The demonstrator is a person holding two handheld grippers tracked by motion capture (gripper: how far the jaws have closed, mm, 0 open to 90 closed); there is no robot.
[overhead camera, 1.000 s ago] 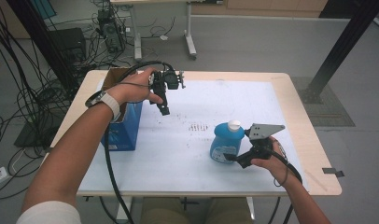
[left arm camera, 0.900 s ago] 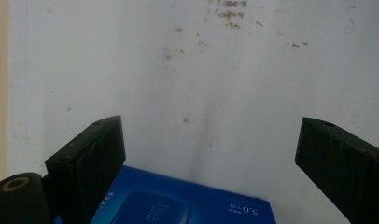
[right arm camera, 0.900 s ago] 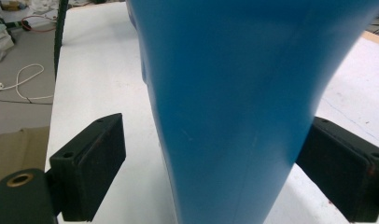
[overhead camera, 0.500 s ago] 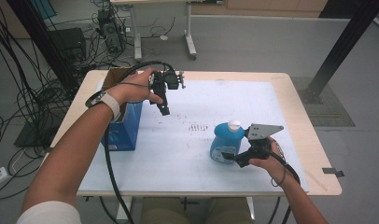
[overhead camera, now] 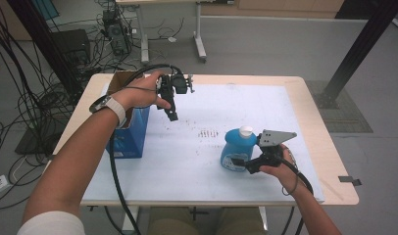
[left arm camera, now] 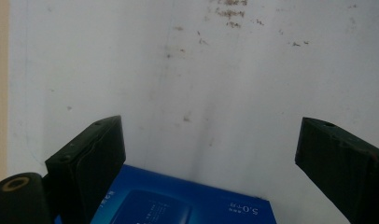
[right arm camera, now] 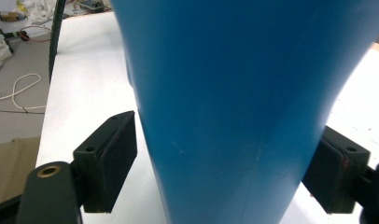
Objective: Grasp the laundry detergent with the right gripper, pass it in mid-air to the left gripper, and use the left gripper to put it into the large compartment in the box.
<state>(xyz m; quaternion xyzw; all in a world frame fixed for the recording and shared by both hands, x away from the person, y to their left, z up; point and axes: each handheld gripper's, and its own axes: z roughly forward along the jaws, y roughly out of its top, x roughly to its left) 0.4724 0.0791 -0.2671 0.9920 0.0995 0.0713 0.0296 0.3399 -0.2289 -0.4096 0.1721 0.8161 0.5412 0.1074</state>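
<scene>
While the right hand sits at the bottle, the scene reads:
left gripper (overhead camera: 171, 113): jaws spread wide, empty, above the blue rectangular cardboard box (overhead camera: 130, 139) at left.
bottle: one blue plastic bottle with white cap (overhead camera: 237, 149), upright, right of centre on the white table (overhead camera: 187, 161).
right gripper (overhead camera: 242, 164): nearer, jaws just been closing around its body, left pad not yet touching.
count: one box, one bottle.
</scene>
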